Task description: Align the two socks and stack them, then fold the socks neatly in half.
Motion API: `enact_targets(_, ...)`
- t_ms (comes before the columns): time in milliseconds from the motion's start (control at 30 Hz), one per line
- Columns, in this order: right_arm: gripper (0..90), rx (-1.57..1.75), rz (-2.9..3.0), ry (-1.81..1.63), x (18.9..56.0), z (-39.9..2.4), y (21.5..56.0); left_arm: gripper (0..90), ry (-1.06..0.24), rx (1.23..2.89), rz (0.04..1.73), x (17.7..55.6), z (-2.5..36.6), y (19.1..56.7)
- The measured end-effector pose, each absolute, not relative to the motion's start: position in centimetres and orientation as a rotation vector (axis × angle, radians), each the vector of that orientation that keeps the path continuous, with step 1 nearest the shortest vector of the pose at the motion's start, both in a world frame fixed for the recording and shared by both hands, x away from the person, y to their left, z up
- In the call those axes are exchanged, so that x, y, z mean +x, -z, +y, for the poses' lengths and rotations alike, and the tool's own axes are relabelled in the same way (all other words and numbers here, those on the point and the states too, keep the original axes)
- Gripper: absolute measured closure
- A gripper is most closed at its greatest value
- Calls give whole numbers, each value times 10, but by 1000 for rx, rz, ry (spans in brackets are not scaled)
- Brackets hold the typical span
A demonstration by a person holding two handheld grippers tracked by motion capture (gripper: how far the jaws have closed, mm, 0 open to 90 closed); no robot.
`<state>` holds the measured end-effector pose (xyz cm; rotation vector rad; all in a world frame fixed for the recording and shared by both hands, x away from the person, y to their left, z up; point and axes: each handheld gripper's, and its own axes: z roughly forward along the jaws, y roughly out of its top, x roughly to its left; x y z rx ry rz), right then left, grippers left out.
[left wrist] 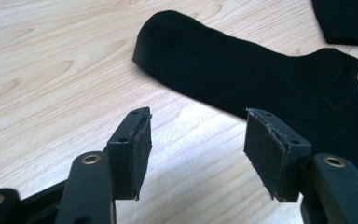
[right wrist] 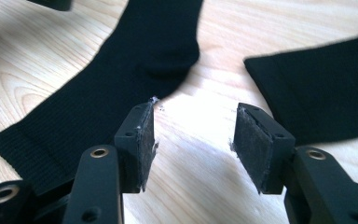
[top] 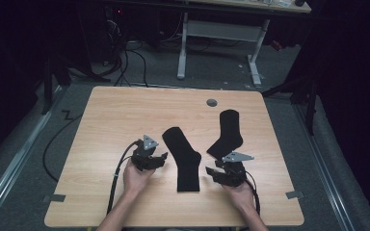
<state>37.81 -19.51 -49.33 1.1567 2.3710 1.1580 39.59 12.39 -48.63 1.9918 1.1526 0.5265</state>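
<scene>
Two black socks lie flat on the wooden table (top: 111, 115). The longer-looking sock (top: 183, 156) (left wrist: 261, 74) (right wrist: 121, 79) lies in the middle, toe toward the far left. The other sock (top: 227, 134) (right wrist: 326, 88) (left wrist: 349, 18) lies to its right. My left gripper (top: 162, 159) (left wrist: 198, 135) hovers open just left of the middle sock, with bare wood between its pads. On the other side, my right gripper (top: 211, 171) (right wrist: 193, 135) is open over the strip of wood between the two socks, and it touches neither.
A grey round cap (top: 212, 102) sits in the tabletop near the far edge. Grey tape marks (top: 54, 198) (top: 294, 195) lie near the front corners. Beyond the table are a white-legged desk (top: 219, 33) and floor cables (top: 125, 62).
</scene>
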Motion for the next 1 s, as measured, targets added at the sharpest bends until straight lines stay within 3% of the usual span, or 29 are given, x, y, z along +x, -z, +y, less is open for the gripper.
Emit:
enact_targets(467,470,1188,2374,-1096,382,-211,495,404,-548,1979,1213,378,145,495)
enact_targets(1000,607,1181,2317,-1068,384,-223,486,378,-601,1964,1292,354,171,509)
